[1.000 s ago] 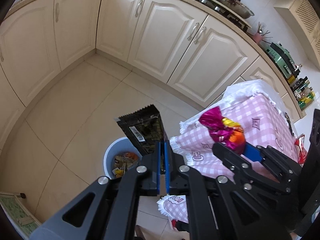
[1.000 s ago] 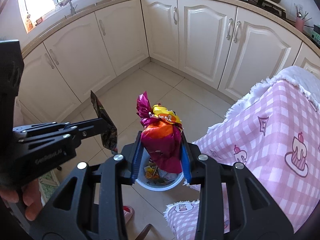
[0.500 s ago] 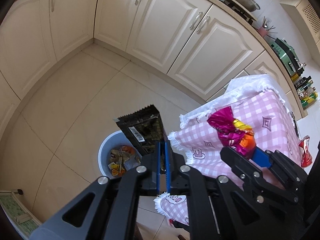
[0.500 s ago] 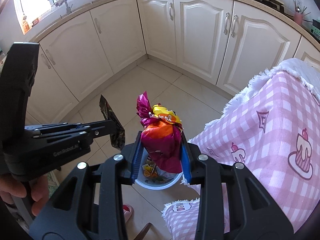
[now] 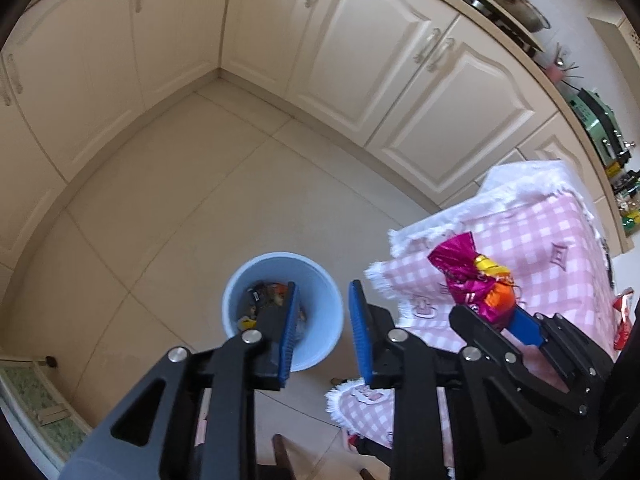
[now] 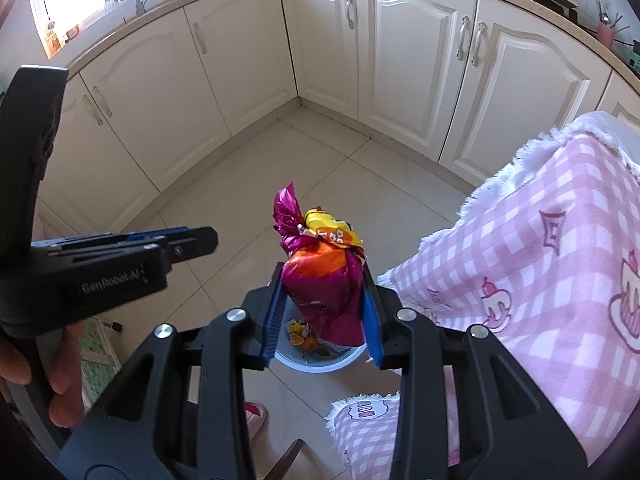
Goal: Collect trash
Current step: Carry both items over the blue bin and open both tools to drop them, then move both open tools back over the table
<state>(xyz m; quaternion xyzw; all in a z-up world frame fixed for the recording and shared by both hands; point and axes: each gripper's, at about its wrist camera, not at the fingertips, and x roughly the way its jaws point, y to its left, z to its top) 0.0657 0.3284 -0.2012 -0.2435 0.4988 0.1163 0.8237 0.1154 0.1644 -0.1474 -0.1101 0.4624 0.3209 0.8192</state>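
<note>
My left tongs (image 5: 322, 332) hang over the round pale-blue plastic waste bin (image 5: 320, 280) on the beige tiled floor (image 5: 200, 200), and their blue-padded jaws are opening with nothing between them; the bin's mouth shows straight through the gap. Inside the bin I can see a heap of mixed wrappers (image 5: 264, 300), too jumbled to tell apart. My right tongs (image 6: 324, 312) are pinching a crumpled magenta, orange and yellow foil snack bag (image 6: 320, 272), which stands upright between the blue pads (image 6: 274, 316) with its twisted top pointing up; it sits above the near side of the same bin. From the right wrist view the left tongs reach in from the left, held by a hand (image 6: 44, 376) at the frame's edge. Just right of the bin is the tabletop draped in a pink-and-white checked cloth (image 6: 560, 260) with white fringe, its corner hanging down beside the bin. Cream cabinet doors (image 5: 360, 60) wrap the corner behind.
</note>
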